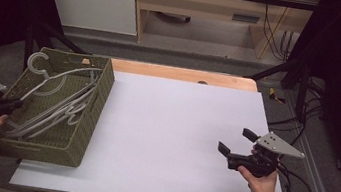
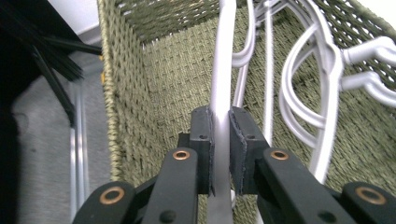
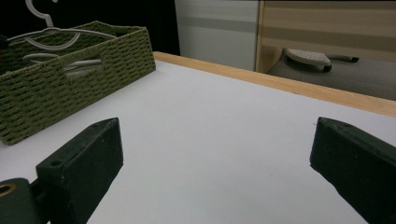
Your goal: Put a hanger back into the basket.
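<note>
My left claw [image 2: 220, 140] is clamped on a grey hanger [image 2: 223, 70], pads pinching one thin arm of it near the basket's near-left corner. From above, that claw [image 1: 5, 104] sits at the left rim of the basket [image 1: 100, 96], which stands on the left end of the table [image 1: 174, 127]. The hanger I hold lies in the basket with its hook [image 1: 38, 61] poking up over the far-left rim, tilted across a heap of other hangers [image 1: 68, 109].

I judge it light and stiff: moulded plastic, smooth, so it could twist or slide between my pads if I swing it. Held this far out on one arm, the rest would hang and turn like a lever. A grip near the neck below the hook, or at the middle of the bottom bar, would balance better. Its arms also seem laced among the others, so a slow, straight lift ought to keep them from snagging and coming along. It should not break easily, though thin plastic may flex or snap if wrenched against the woven wall.

Across the bare white table, my right claw [image 1: 234, 145] rests near the right edge with its jaws spread wide, nothing between them, pointing toward the basket [image 3: 70, 79].
</note>
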The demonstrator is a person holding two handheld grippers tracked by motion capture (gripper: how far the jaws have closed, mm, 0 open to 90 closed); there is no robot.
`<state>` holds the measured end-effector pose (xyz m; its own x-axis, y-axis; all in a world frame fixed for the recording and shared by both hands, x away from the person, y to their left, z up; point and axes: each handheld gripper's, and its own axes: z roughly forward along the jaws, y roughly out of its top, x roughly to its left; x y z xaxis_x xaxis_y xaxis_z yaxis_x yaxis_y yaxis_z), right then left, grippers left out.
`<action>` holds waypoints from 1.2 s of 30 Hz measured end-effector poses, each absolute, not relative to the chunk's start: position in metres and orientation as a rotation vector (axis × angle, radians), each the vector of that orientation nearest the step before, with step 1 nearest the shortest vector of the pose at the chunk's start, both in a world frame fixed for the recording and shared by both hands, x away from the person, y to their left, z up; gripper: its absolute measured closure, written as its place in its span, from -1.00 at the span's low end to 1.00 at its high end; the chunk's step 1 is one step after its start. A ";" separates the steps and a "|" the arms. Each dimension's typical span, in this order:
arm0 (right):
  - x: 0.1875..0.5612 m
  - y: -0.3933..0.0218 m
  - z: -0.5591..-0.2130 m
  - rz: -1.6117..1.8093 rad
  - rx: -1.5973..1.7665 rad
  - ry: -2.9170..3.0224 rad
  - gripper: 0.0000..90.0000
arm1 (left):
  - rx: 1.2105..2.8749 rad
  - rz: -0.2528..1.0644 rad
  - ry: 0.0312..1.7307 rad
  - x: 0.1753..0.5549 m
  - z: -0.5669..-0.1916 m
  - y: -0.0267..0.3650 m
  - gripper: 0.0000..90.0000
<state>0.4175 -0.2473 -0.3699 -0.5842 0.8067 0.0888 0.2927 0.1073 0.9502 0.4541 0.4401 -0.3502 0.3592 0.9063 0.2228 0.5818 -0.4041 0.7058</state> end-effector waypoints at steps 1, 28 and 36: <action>0.417 -0.247 -0.370 1.488 1.068 1.934 -0.94 | 2.134 0.801 1.265 0.452 -0.348 0.437 0.77; 0.416 -0.248 -0.369 1.488 1.059 1.936 -0.94 | 2.319 0.636 1.341 0.444 -0.367 0.398 0.31; 0.416 -0.248 -0.369 1.492 1.059 1.933 -0.94 | 2.066 0.724 1.197 0.428 -0.344 0.387 -0.04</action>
